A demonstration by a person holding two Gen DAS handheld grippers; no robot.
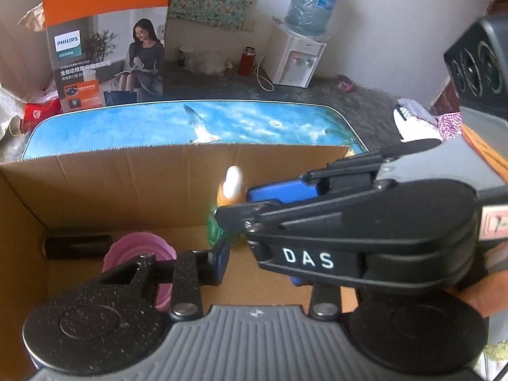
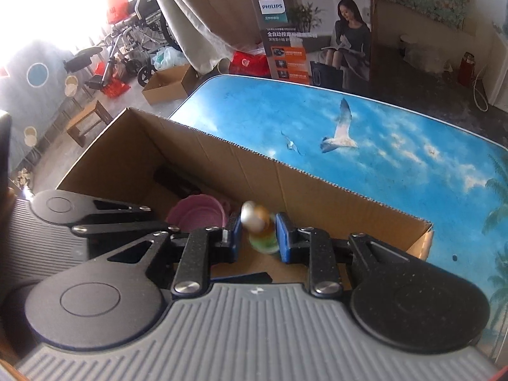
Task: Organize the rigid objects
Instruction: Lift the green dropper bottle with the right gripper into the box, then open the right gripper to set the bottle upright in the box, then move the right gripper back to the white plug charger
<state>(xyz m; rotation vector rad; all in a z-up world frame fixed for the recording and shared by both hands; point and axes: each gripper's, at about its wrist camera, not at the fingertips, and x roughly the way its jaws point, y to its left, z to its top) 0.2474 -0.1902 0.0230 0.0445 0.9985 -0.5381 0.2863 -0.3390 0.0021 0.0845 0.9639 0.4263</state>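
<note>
Cardboard box on the sky-print table is already holding a pink cup and dark cylinder. Right gripper is straddling the small bottle inside the box, pads seemingly off it; left gripper is hovering part-open, empty. Nothing further is showing on the table.

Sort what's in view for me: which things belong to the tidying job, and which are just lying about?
Job: cardboard box; small bottle between the right gripper pads; pink cup; black cylinder; left gripper.

Lying about: Philips carton; water dispenser; red flask; wheelchair.
</note>
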